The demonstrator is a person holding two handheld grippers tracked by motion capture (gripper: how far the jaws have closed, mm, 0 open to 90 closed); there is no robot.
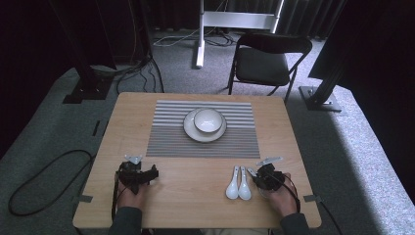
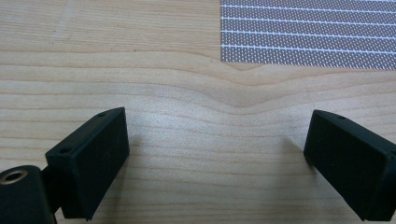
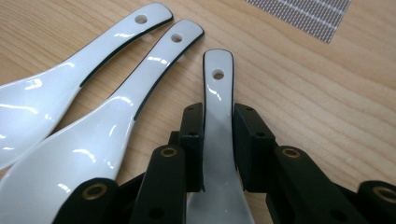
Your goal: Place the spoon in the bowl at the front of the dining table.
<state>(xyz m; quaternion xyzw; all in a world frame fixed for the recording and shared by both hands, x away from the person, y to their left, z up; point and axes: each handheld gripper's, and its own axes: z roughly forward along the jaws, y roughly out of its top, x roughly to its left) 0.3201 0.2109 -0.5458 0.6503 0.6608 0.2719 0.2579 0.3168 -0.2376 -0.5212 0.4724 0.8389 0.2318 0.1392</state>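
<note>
White glossy ceramic spoon (image 3: 217,93): clamped by its handle in the right gripper (image 3: 218,140), near right.
Two matching spoons (image 1: 238,183): lying just left.
Left gripper (image 2: 219,154): jaws apart over the wooden table (image 2: 187,93).

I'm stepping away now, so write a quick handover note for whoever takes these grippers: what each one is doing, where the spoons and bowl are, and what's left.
Right gripper: shut on the handle of a white spoon, low over the table.
Left gripper: open, holding nothing, low over bare wood.
Two more spoons lie side by side just left of the right gripper.
The bowl sits on a plate on the striped mat.
Done: one spoon gripped. Left: probably lifting it and carrying it to the bowl; the other two are untouched.
</note>
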